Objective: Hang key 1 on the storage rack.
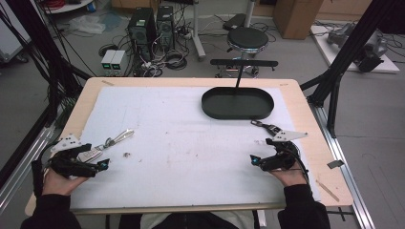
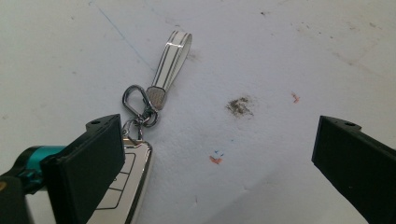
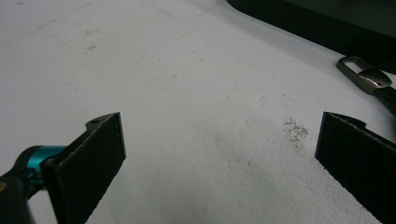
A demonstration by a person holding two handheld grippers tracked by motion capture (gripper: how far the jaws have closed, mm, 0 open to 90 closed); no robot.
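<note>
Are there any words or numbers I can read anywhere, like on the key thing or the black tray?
None can be read.
Key fob: button outlines show, but no legible word or number.
White strap: plain stripes, no text.
Black tray: no label.
Dark metal clip: no marking visible.
Computer towers on the floor: any labels are too small to read.

This is a robotics or electronics lab. Beyond the wooden bench (image 1: 305, 129) with its white mat (image 1: 191, 143), two computer towers (image 1: 152, 28) stand on a grey floor amid tangled cables (image 1: 167, 59), with small power units (image 1: 112, 61) beside them. A black aluminium frame (image 1: 353, 43), a round stool (image 1: 247, 39) and cardboard boxes (image 1: 296, 16) complete the test-rig setting.
</note>
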